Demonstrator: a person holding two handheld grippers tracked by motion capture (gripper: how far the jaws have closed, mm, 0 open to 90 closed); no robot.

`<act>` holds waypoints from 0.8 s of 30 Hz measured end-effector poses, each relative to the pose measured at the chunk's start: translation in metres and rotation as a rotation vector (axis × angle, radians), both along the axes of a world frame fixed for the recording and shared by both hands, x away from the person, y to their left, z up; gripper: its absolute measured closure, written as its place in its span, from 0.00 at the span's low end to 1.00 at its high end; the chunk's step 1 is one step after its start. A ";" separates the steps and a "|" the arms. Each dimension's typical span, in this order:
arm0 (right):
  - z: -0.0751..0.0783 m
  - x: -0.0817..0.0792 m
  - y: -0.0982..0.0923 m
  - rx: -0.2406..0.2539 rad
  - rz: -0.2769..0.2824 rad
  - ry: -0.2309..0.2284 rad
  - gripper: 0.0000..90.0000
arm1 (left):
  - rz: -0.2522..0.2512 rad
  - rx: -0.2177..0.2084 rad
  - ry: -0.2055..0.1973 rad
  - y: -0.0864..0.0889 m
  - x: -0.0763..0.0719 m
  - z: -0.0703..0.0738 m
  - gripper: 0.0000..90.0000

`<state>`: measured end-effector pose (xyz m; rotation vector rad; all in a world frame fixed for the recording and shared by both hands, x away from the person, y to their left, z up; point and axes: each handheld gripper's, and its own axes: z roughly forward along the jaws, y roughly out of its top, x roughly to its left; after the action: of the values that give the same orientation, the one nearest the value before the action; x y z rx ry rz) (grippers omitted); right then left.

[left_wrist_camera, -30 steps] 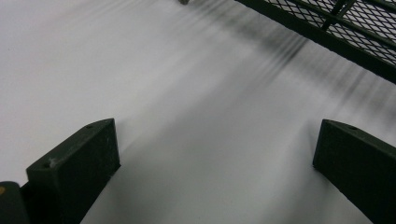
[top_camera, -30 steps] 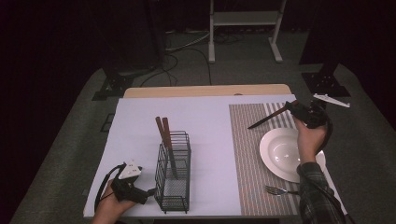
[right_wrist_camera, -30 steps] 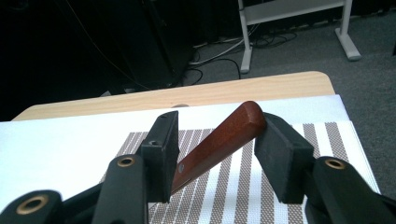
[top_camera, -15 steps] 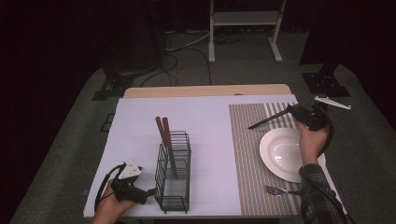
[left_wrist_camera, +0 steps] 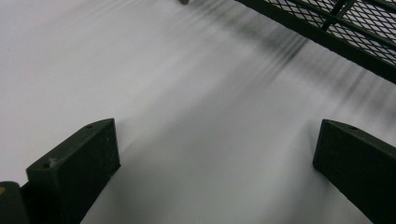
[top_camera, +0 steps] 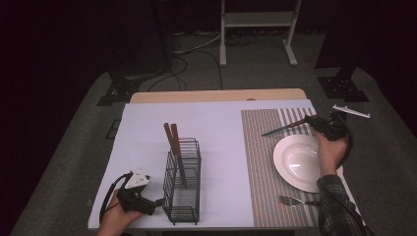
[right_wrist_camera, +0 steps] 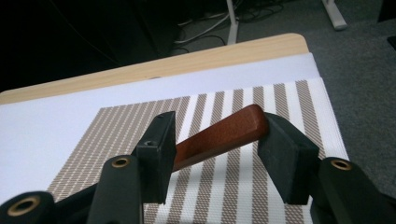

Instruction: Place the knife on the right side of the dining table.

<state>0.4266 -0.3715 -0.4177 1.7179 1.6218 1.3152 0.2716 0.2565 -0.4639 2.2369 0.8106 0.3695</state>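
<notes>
The right tool [right_wrist_camera: 215, 154] holds a wooden-handled knife [top_camera: 285, 128] crosswise between its jaws; the left tool [left_wrist_camera: 215, 163] rests open beside a wire basket [top_camera: 183, 183].

Recording lab, staged dining setup: wooden table [top_camera: 216, 95] under white sheet [top_camera: 206, 147], grey carpet [top_camera: 74, 162], black drapes, floor cables [top_camera: 196, 49], metal stand [top_camera: 258, 22].
</notes>
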 end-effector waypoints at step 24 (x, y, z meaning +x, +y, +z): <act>-0.015 0.009 -0.008 0.015 -0.018 0.182 0.45 | 0.000 0.000 0.000 0.000 0.000 0.000 0.00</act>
<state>0.4357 -0.3796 -0.4331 1.9051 1.6934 1.1943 0.2716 0.2565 -0.4639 2.2370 0.8103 0.3700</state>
